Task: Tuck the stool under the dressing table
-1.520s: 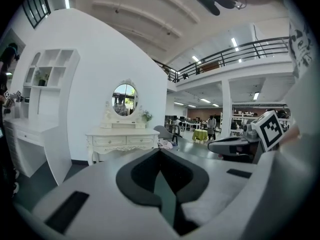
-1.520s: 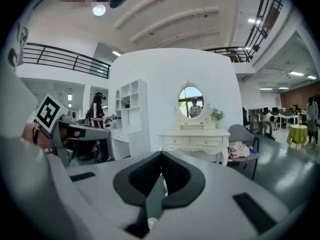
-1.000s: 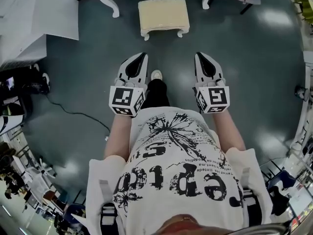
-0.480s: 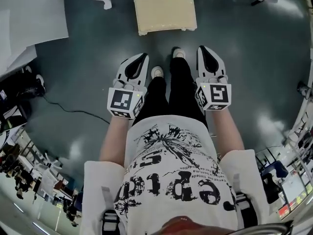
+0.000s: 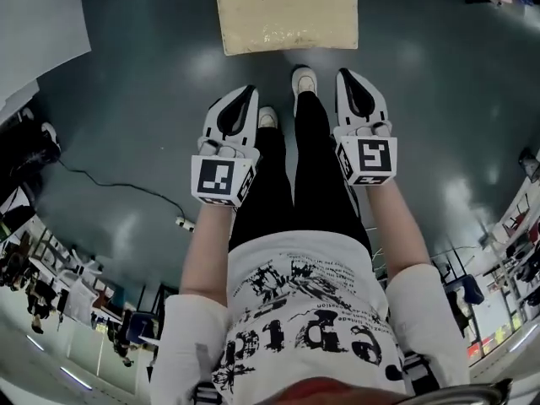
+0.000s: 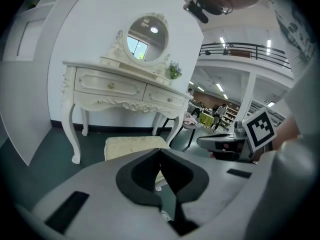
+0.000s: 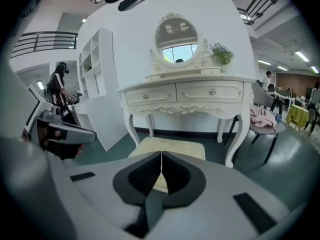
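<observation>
L tongs (image 5: 246, 94), R tongs (image 5: 345, 77) closed, empty; stool (image 5: 285, 11) ahead, dressing table (image 7: 185, 91) beyond.

Head view looks steeply down; both gripper views face forward (sharing the stool (image 7: 172, 145)).

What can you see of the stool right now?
The stool has a rectangular, cream-yellow padded top with a nubby fabric look; its legs are mostly hidden. It stands upright on the dark floor, in front of the table, roughly centred between its front legs, not yet tucked under. Its near edge lies just ahead of the person's shoes. Nothing touches it: the left claw and right claw are both shut, empty and short of it.
</observation>
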`<action>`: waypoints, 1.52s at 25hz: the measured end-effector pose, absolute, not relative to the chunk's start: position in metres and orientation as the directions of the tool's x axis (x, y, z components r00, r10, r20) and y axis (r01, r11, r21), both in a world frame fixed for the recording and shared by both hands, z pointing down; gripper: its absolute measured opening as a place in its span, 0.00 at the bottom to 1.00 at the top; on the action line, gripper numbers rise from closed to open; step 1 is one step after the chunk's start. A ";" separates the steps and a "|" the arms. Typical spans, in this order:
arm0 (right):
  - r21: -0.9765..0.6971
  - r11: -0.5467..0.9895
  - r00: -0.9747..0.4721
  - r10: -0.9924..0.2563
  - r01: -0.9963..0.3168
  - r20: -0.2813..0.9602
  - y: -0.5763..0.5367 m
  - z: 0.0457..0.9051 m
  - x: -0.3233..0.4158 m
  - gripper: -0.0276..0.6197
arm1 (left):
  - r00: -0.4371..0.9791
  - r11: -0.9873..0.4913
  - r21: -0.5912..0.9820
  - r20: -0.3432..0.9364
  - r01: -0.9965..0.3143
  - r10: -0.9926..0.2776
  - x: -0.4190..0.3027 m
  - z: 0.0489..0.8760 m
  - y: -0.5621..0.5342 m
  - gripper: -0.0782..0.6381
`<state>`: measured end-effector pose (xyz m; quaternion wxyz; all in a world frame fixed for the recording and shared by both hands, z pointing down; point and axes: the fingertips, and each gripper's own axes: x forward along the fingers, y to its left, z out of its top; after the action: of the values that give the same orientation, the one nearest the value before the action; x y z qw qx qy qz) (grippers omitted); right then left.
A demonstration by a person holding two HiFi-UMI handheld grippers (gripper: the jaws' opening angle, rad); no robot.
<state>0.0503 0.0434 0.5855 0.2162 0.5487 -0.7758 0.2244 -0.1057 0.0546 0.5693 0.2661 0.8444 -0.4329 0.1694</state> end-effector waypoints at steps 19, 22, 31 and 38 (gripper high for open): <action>-0.134 0.271 -0.283 -0.646 -0.953 0.708 0.035 0.798 0.062 0.07 | 0.566 -0.509 0.295 0.624 -0.809 -0.538 -0.071 0.785 0.032 0.14; -0.141 0.277 -0.292 -0.637 -0.950 0.714 0.029 0.799 0.063 0.07 | 0.546 -0.446 0.329 0.623 -0.833 -0.560 -0.075 0.791 0.024 0.14; -0.179 0.279 -0.319 -0.622 -0.944 0.715 0.025 0.800 0.070 0.07 | 0.532 -0.416 0.339 0.626 -0.844 -0.570 -0.070 0.792 0.020 0.14; -0.181 0.286 -0.324 -0.611 -0.941 0.723 0.021 0.799 0.067 0.07 | 0.532 -0.420 0.335 0.628 -0.843 -0.568 -0.073 0.792 0.019 0.14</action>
<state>0.0669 0.0207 0.7993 0.2711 0.5141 -0.7545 0.3048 -0.0734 0.0185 0.7923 0.3202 0.8146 -0.4330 0.2154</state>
